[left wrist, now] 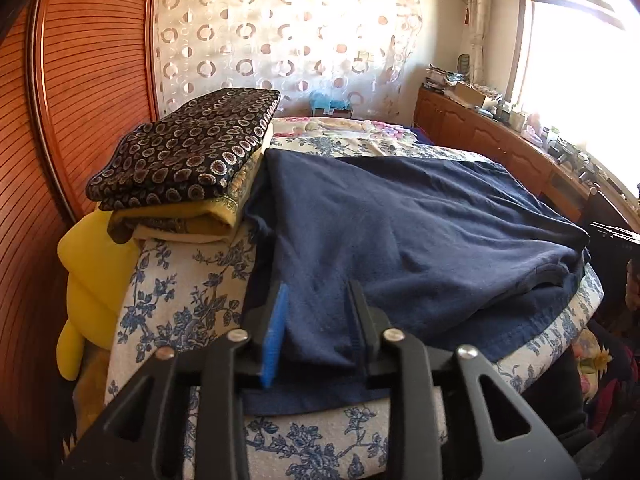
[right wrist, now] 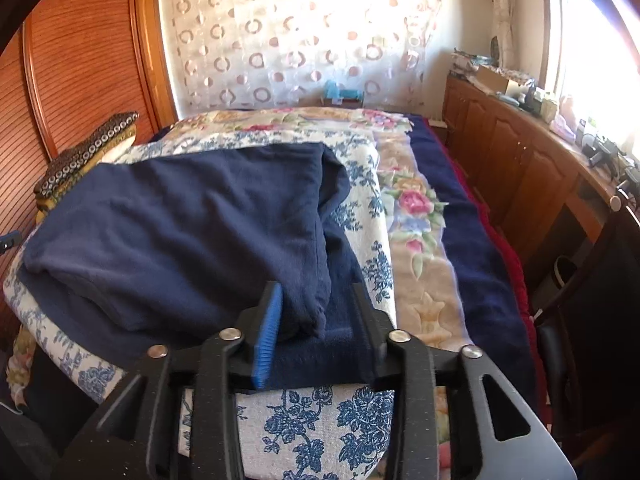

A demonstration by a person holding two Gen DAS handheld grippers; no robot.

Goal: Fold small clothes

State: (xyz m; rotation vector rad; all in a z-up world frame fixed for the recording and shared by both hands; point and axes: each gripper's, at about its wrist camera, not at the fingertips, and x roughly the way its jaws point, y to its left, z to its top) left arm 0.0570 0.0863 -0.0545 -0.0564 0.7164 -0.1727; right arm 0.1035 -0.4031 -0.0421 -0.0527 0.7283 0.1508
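Dark navy soft cotton garment (left wrist: 400,232) flat on blue-floral quilted bed cover (left wrist: 176,280), near edge facing both tongs. Left tongs (left wrist: 316,320) and right tongs (right wrist: 316,316) parted, straddling near hem corners, pads not pressing. Long axis runs left-right.

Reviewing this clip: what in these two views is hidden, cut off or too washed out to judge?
- Left wrist view: the navy blue cotton garment's near edge is hidden behind the left tool.
- Right wrist view: the layers under its fold are covered by the fold itself.
- Left wrist view: the window is overexposed; the wooden counter's clutter is too small to identify.
- Right wrist view: the patterned folded pile is partly hidden behind the garment.
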